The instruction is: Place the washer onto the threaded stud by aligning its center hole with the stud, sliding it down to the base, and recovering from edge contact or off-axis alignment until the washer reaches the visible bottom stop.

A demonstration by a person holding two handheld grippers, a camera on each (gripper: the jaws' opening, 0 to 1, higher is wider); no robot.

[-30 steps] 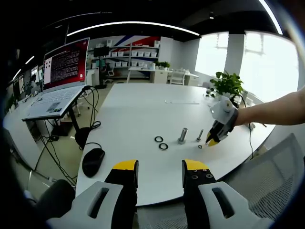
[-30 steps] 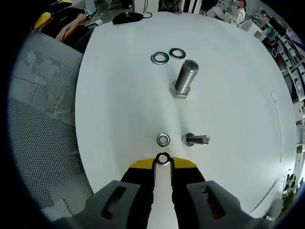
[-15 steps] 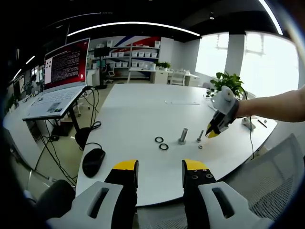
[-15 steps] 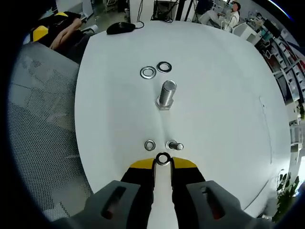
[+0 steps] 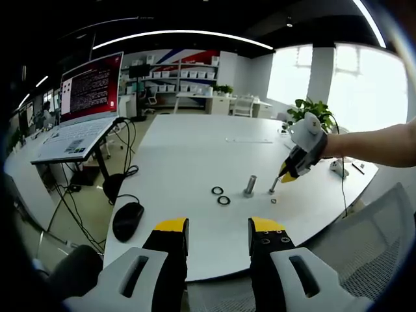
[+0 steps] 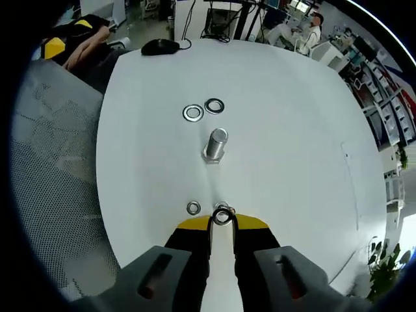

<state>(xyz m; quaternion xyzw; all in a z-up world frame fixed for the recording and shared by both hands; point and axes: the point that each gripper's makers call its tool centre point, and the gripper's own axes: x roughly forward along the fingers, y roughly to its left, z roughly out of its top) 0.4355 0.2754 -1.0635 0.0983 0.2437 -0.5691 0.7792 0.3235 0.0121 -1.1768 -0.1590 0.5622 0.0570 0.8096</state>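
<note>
Fingers of your right gripper are pinched on a small metal washer, held by its rim between the yellow tips so the hole stays free. Fingers of your left gripper stand apart with nothing between them, hanging back at the near edge of the white desk, probably to keep out of the way.

From largest to smallest: the round desk carries everything. A large bolt stands upright on its head near the middle, threads up. Two larger washers lie flat side by side beyond it. The small threaded stud also stands upright; in the left gripper view your right gripper reaches down from the right with its tips at the stud's top. A spare small washer lies flat on the desk just beside the stud.

In the right gripper view the held washer sits between the fingertips, and the stud's top shows just behind it, nearly in line. Whether the hole has caught the stud is too small to tell. You seem to be at the alignment step; the washer looks well above the bottom stop. Off the desk are a laptop on a stand, a black mouse, a potted plant.
</note>
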